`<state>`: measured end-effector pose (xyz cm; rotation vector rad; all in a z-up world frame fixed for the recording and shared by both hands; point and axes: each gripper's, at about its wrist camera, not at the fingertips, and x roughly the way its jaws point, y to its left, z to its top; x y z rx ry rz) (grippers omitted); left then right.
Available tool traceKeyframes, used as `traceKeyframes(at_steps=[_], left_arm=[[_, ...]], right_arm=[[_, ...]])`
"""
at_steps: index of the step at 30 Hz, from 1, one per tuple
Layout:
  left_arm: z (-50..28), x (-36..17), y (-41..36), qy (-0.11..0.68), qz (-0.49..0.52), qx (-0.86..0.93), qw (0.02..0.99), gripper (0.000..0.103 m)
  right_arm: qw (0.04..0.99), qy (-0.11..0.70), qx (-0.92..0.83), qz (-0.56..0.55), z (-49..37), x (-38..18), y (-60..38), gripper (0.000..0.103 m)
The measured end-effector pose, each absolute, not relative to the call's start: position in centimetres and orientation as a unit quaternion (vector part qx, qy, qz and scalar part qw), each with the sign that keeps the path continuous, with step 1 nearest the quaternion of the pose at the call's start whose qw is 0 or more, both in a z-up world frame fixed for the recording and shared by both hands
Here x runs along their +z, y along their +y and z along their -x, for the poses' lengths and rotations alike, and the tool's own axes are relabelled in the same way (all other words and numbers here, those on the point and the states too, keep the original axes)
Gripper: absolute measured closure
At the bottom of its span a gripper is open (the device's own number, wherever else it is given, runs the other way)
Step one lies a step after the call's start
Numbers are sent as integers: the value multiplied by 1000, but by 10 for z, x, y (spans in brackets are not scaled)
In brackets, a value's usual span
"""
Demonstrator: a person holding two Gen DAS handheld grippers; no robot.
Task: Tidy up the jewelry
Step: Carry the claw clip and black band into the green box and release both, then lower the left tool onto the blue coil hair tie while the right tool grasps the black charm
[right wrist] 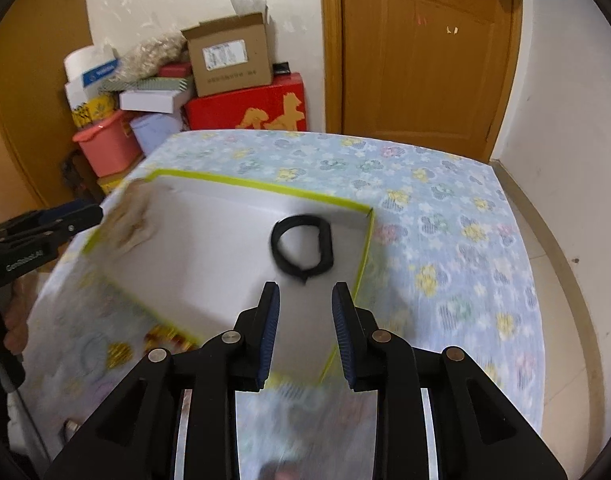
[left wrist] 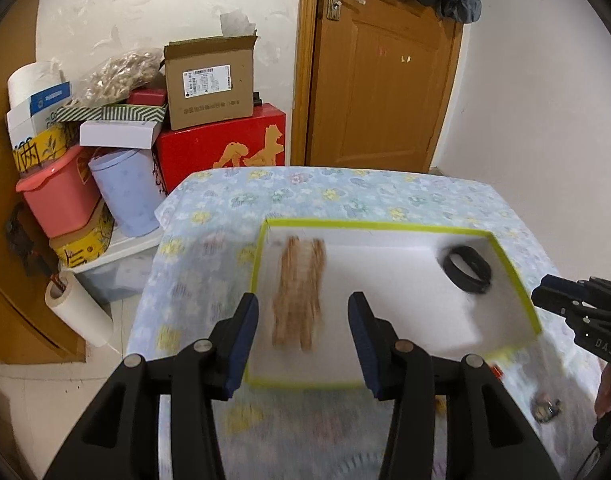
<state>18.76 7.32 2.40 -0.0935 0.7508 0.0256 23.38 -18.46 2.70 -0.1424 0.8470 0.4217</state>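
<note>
White tray [left wrist: 385,344] w/ yellow-green rim sits on floral cloth [left wrist: 345,192] over the table; cloth bare beyond tray's far edge & to its right, table edge near the door [left wrist: 381,80]; left of table, stacked boxes [left wrist: 209,84] & tubs crowd close.

Left gripper [left wrist: 303,344] hangs over tray's near-left rim, fingers spread, nothing between; right gripper [right wrist: 305,336] over near-right part of tray, fingers also apart & empty.

Black bracelet [right wrist: 301,246] lies flat in tray's far-right corner, near the rim; closed loop, slightly squashed, small nub on near side; wider side-to-side than deep in right wrist view.

Tan/gold beaded piece [left wrist: 299,292] in left part of tray, motion-blurred; reads as two strands side by side, long axis running near-to-far between left fingers; detail too smeared to tell more.

Small items on cloth by tray's near edge, blurred.
</note>
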Motion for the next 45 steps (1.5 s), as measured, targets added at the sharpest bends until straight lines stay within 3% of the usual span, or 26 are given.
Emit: traceKeyframes(at_steps=[16, 27, 29, 31, 32, 45], left_arm=[[-79, 27, 57, 373, 54, -2, 926, 55], [-47, 12, 54, 384, 65, 0, 921, 55], [-47, 10, 53, 385, 65, -3, 921, 55], [-49, 9, 51, 387, 63, -5, 920, 55], [-49, 8, 50, 388, 63, -5, 920, 55], [-76, -16, 52, 415, 67, -4, 907, 55]], right_arm=[[875, 419, 240, 26, -120, 24, -224, 75], [869, 434, 237, 16, -95, 13, -243, 75], [869, 436, 234, 15, -94, 11, -244, 73], [869, 438, 232, 16, -96, 9, -245, 59], [869, 438, 231, 16, -96, 8, -246, 57], [861, 451, 231, 35, -117, -12, -242, 57]])
